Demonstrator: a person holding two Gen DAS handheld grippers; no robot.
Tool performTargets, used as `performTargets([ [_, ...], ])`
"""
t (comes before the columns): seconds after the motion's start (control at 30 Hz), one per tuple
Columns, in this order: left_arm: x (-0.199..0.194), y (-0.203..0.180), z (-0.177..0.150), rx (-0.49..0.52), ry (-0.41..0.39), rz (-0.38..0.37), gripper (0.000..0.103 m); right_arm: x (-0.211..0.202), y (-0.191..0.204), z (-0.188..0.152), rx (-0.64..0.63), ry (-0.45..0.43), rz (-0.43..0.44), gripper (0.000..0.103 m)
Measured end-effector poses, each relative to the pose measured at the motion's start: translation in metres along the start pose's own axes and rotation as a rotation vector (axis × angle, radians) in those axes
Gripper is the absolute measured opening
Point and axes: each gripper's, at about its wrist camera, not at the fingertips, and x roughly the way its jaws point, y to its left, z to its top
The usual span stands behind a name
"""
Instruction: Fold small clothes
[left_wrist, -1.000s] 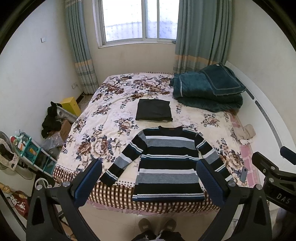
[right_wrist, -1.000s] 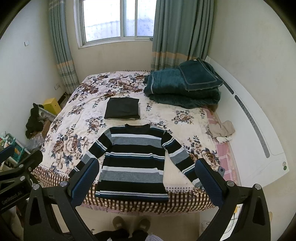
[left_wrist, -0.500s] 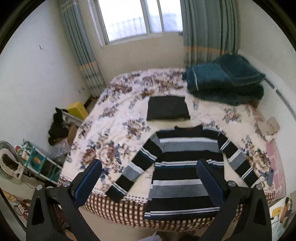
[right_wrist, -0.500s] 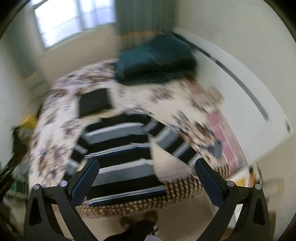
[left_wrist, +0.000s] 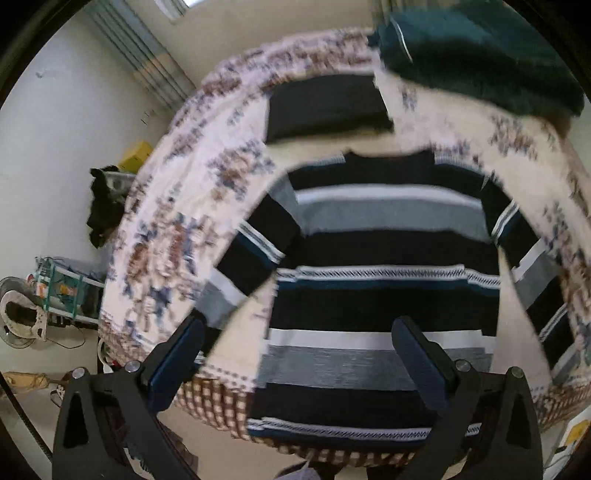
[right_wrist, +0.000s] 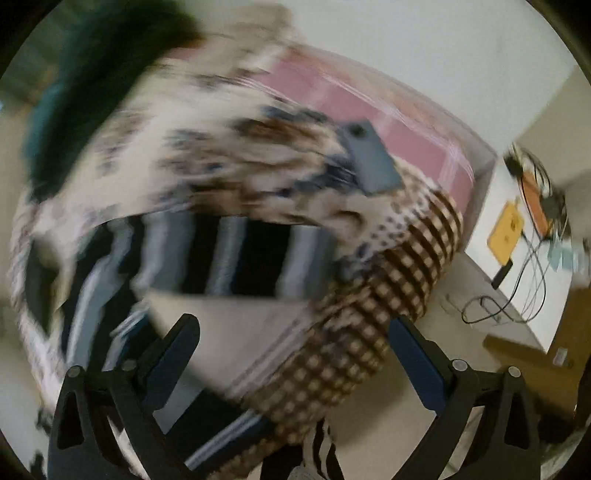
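Observation:
A black, grey and white striped sweater lies flat on the floral bed, sleeves spread out. My left gripper is open and empty, above the sweater's hem near the bed's front edge. In the blurred right wrist view, the sweater's right sleeve lies across the bed corner. My right gripper is open and empty, just below that sleeve.
A folded black garment lies behind the sweater. A dark green blanket is piled at the back right. A grey phone lies near the bed corner. A white side table with cables and a yellow item stands right of the bed.
Both grippers have moved down and closer to the bed. The right gripper has swung right toward the sweater's right sleeve and bed corner. Both stay open.

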Motion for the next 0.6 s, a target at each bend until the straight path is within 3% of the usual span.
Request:
performTargets([
  [0.2,0.087,-0.06,-0.006,0.059,0.102,0.021,0.103,0.146,-0.045,0.027,0.175,0.129,0.069,0.099],
  [0.3,0.112,-0.078,-0.006,0.074,0.119,0.012,0.103,0.193,-0.053,0.023,0.232,0.161,0.145,0.096],
  [0.4,0.131,-0.096,-0.003,0.092,0.13,0.004,0.103,0.211,-0.05,0.015,0.218,0.15,0.163,0.086],
  [0.47,0.139,-0.104,-0.004,0.099,0.14,-0.006,0.103,0.211,-0.045,0.01,0.153,0.124,0.168,0.054],
  [0.5,0.142,-0.108,-0.003,0.1,0.14,-0.015,0.103,0.21,-0.044,0.009,0.13,0.12,0.182,0.017],
  [0.53,0.144,-0.112,-0.003,0.106,0.14,-0.02,0.103,0.207,-0.045,0.009,0.119,0.114,0.193,0.006],
  [0.6,0.147,-0.12,-0.004,0.124,0.144,-0.031,0.103,0.192,-0.049,0.013,0.098,0.054,0.201,0.006],
])
